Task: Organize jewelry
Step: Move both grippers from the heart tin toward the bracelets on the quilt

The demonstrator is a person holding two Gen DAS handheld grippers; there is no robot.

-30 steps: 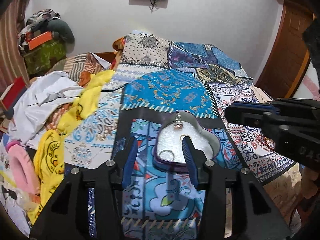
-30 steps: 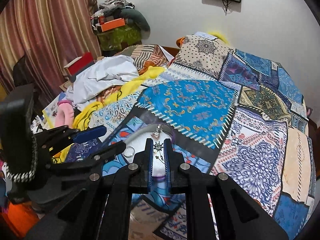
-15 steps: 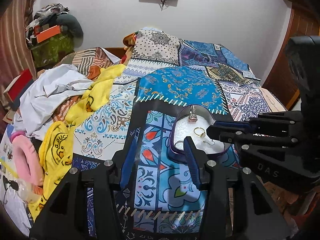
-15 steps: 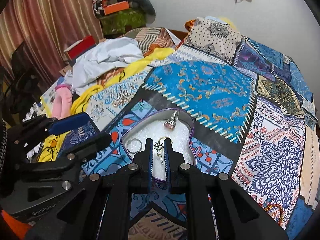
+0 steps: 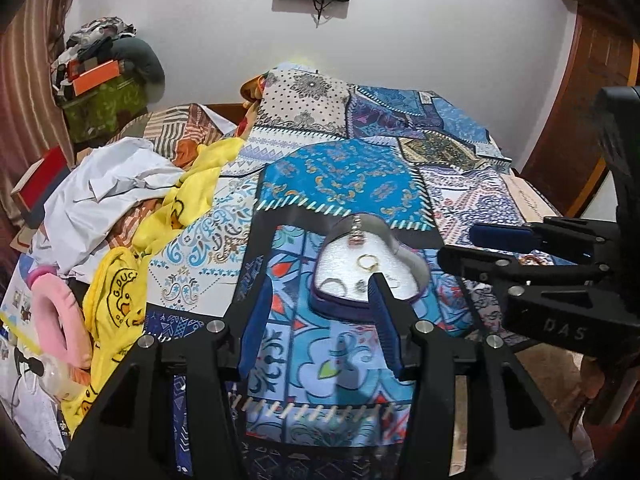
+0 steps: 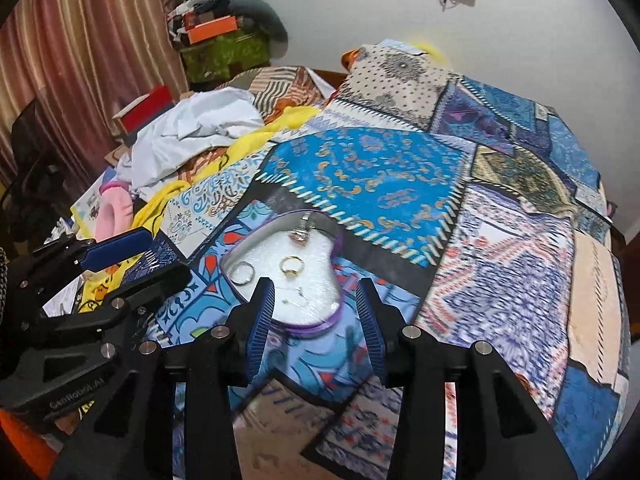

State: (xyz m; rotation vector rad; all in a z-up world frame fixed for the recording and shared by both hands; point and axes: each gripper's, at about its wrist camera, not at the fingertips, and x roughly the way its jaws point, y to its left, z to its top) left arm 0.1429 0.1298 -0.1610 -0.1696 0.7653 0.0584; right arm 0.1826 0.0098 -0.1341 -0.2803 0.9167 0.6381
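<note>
A heart-shaped jewelry box [image 6: 316, 326] with a purple rim and white foam lies open on the patchwork bedspread [image 6: 500, 280]. On the foam rest a pink-stone ring [image 6: 302, 233], a gold ring [image 6: 292, 266], a silver ring [image 6: 242, 273] and a small star earring [image 6: 298, 298]. My right gripper [image 6: 316, 304] hovers over the box's near end. Its jaws are opening, and the earring lies loose on the foam ahead of them, untouched by the pads. My left gripper [image 5: 320, 314] stands open at the near edge of the box [image 5: 340, 304], gripping nothing.
Crumpled white and yellow clothes [image 5: 120, 184] and a pink padded ring [image 5: 60, 320] crowd the bed's left side. A red box [image 6: 146, 108] and stacked bags [image 6: 224, 40] sit by the curtain. A wooden door [image 5: 592, 80] is at the right. Something small and golden [image 5: 532, 260] lies behind the right gripper.
The right gripper's jaws have parted and let go of the star earring, which now lies on the foam. The left gripper has pulled back a little from the box.
</note>
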